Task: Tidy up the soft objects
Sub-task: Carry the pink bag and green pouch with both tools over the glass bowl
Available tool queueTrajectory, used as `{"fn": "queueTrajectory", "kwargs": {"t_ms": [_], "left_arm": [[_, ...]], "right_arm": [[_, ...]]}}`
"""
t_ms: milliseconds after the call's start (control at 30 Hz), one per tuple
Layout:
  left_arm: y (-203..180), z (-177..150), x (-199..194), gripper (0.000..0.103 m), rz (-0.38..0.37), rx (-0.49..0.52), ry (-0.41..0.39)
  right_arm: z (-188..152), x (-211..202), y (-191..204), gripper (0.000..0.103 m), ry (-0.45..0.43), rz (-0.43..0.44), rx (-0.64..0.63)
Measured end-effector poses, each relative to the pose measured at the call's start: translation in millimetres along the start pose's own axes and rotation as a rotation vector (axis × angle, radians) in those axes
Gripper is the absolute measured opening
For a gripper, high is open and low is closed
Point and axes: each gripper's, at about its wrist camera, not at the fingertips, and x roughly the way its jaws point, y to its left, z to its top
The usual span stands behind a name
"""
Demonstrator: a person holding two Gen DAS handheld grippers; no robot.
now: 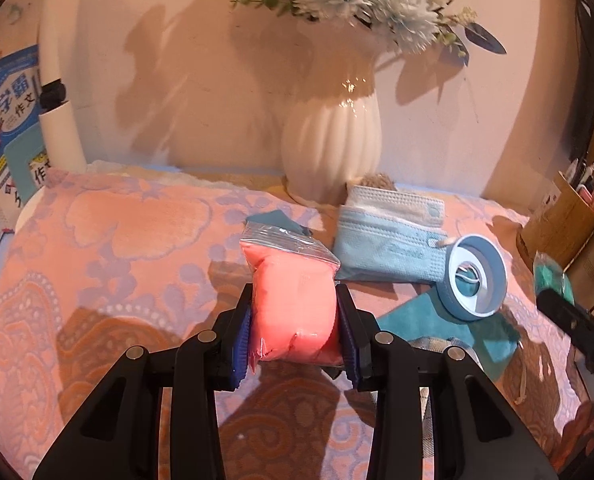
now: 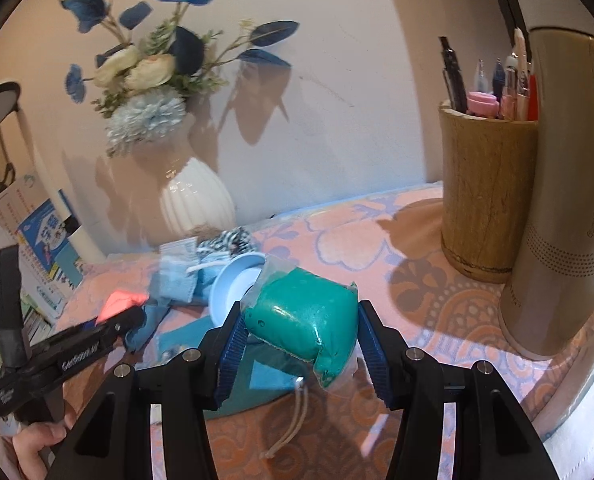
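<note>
My left gripper (image 1: pixel 295 322) is shut on a pink clay bag (image 1: pixel 293 304) and holds it above the patterned cloth (image 1: pixel 97 248); the bag also shows in the right wrist view (image 2: pixel 119 303). My right gripper (image 2: pixel 299 342) is shut on a teal clay bag (image 2: pixel 303 320), above a teal drawstring pouch (image 2: pixel 257 384). Light blue face masks (image 1: pixel 389 240) lie near the vase, and a blue round lid (image 1: pixel 475 276) lies tilted beside them. The right gripper's tip (image 1: pixel 569 320) shows at the right edge of the left wrist view.
A white ribbed vase (image 1: pixel 331 148) with flowers stands at the back wall. A wooden pen holder (image 2: pixel 487 196) and a beige bottle (image 2: pixel 565 200) stand at the right. Books (image 1: pixel 5 128) and a white lamp post (image 1: pixel 57 120) are at the left.
</note>
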Motion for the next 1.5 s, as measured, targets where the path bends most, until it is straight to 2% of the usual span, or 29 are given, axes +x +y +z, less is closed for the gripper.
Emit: {"fn": "queueTrajectory", "kwargs": {"t_ms": [133,267,500,733,933,1167,1300,1433,1500], "left_arm": [[0.4,0.9,0.2,0.034,0.012,-0.015,0.008],[0.8,-7.2,-6.8,0.034,-0.044,-0.081,0.038],[-16.1,-15.0,-28.7,0.034,-0.072,-0.102,0.039],[-34.5,-14.3,-60.1,0.034,-0.187,-0.148,0.018],[-25.6,-14.8,-89.0,0.034,-0.253,-0.188,-0.019],[-11.6,-6.2,-103.1,0.034,-0.364,-0.288,-0.002],[-14.8,-2.2,-112.0,0.034,-0.338,-0.248,-0.029],[-15.7,-0.5,-123.1,0.036,-0.351,-0.223,-0.061],[-22.1,0.8,-117.9,0.036,-0.247,-0.146,-0.015]], "right_arm": [[-5.0,-4.9,4.6,0.053,0.023,0.014,-0.018],[-13.7,-8.6,9.2,0.053,0.077,0.04,-0.049],[-18.3,-30.3,6.2,0.053,0.1,0.088,-0.024],[-10.7,-68.2,5.7,0.054,0.065,0.126,-0.02],[-10.6,-89.3,2.0,0.054,0.046,0.13,-0.023],[-10.5,-101.2,-9.5,0.054,0.044,0.157,0.039],[-11.9,-105.4,-13.4,0.054,0.042,0.15,0.043],[-15.3,-106.5,-19.3,0.055,0.048,0.151,0.062],[-17.2,-105.3,-22.7,0.055,0.055,0.154,0.08]]}}
